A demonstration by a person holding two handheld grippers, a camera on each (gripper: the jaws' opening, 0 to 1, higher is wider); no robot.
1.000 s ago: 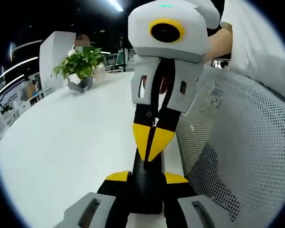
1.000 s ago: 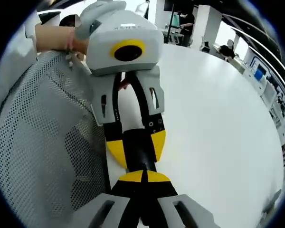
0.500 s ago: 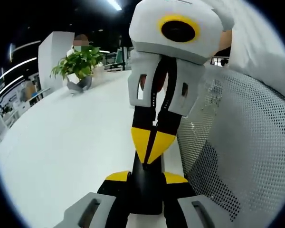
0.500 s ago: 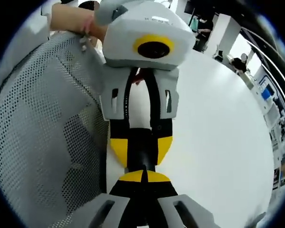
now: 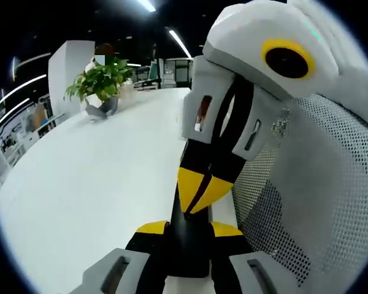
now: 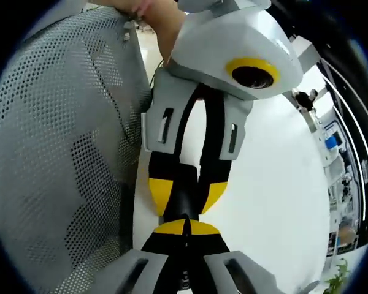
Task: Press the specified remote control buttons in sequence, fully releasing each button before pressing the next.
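Your right gripper (image 5: 199, 193), jaws together, tilts more than a second ago. Left gripper (image 6: 185, 196) holds remote (image 6: 183, 205); press ongoing, probably.

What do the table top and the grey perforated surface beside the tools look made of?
The table top looks like smooth white laminate or painted board, with a soft even sheen. The perforated surface looks like grey woven mesh, probably a chair back: fine regular holes and a curved, flexible shape.

free: white table (image 5: 80, 184) broad, open | blocked: mesh chair back (image 5: 319, 202) beside grippers | far: potted plant (image 5: 101, 86)
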